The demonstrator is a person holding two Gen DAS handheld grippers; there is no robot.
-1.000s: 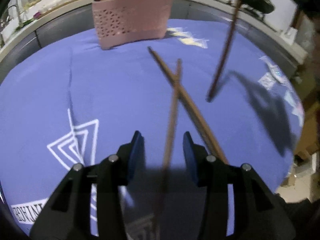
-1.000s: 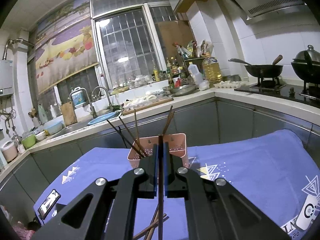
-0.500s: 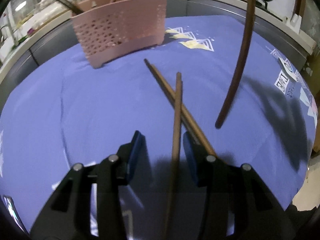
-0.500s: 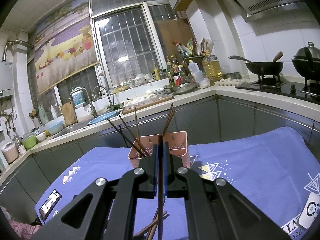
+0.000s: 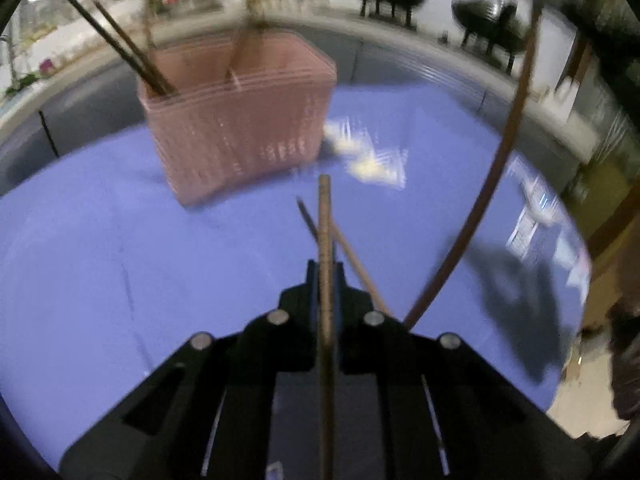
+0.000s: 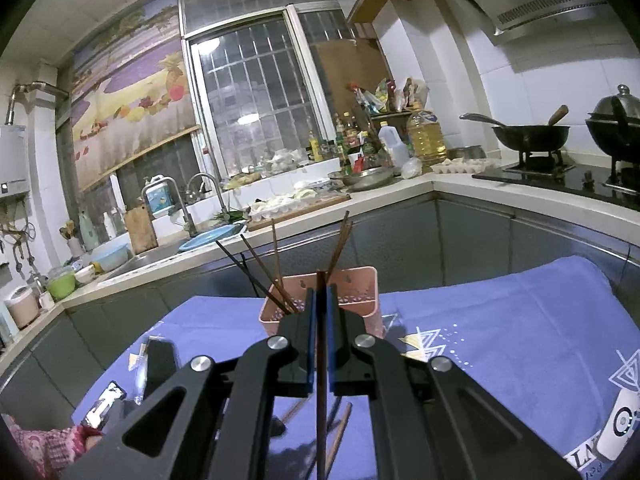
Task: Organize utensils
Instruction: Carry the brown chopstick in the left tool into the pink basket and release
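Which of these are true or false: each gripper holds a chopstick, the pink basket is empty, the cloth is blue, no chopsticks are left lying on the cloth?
1. Each gripper holds a chopstick. True: the left gripper is shut on a chopstick, and the right gripper on another chopstick.
2. The pink basket is empty. False: several chopsticks stand in it.
3. The cloth is blue. True.
4. No chopsticks lie on the cloth. False: a loose chopstick still lies there.
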